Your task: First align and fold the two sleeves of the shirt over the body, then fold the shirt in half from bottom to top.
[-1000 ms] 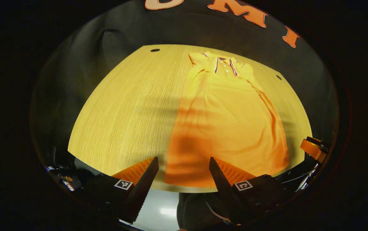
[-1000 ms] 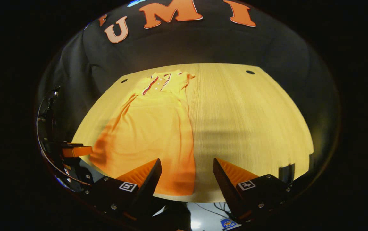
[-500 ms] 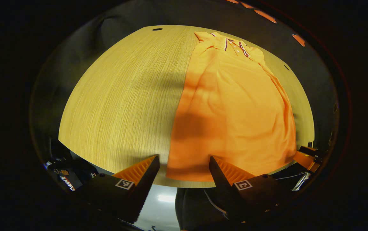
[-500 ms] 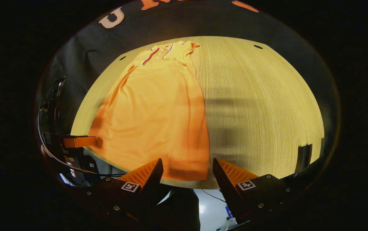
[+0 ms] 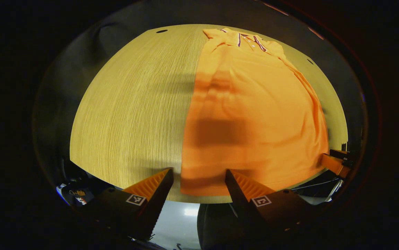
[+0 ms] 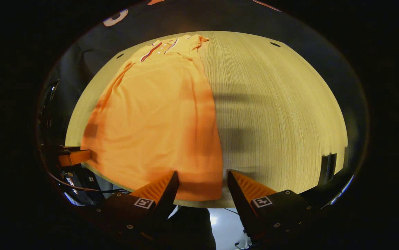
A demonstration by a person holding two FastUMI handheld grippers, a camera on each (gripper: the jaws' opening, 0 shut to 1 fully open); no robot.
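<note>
An orange polo shirt (image 5: 255,111) lies flat and lengthwise on the wooden table (image 5: 133,111), collar at the far end, hem at the near edge, sleeves folded in over the body. My left gripper (image 5: 198,173) is open, its fingers straddling the hem's left corner just above the cloth. In the right gripper view the shirt (image 6: 157,114) fills the table's left half. My right gripper (image 6: 203,175) is open over the hem's right corner. The other gripper (image 6: 74,157) shows at the left edge of that view, and likewise the right one (image 5: 335,161) at the right edge of the left gripper view.
The table (image 6: 283,114) is bare wood beside the shirt, with small dark holes (image 5: 161,31) (image 6: 275,44) near its far corners. Black cloth walls rise behind. Below the near edge are pale floor (image 5: 178,222) and cables.
Both grippers have come down and forward toward the shirt's hem, so the table and shirt look larger and the back wall has slid out of sight. Both stay open.
</note>
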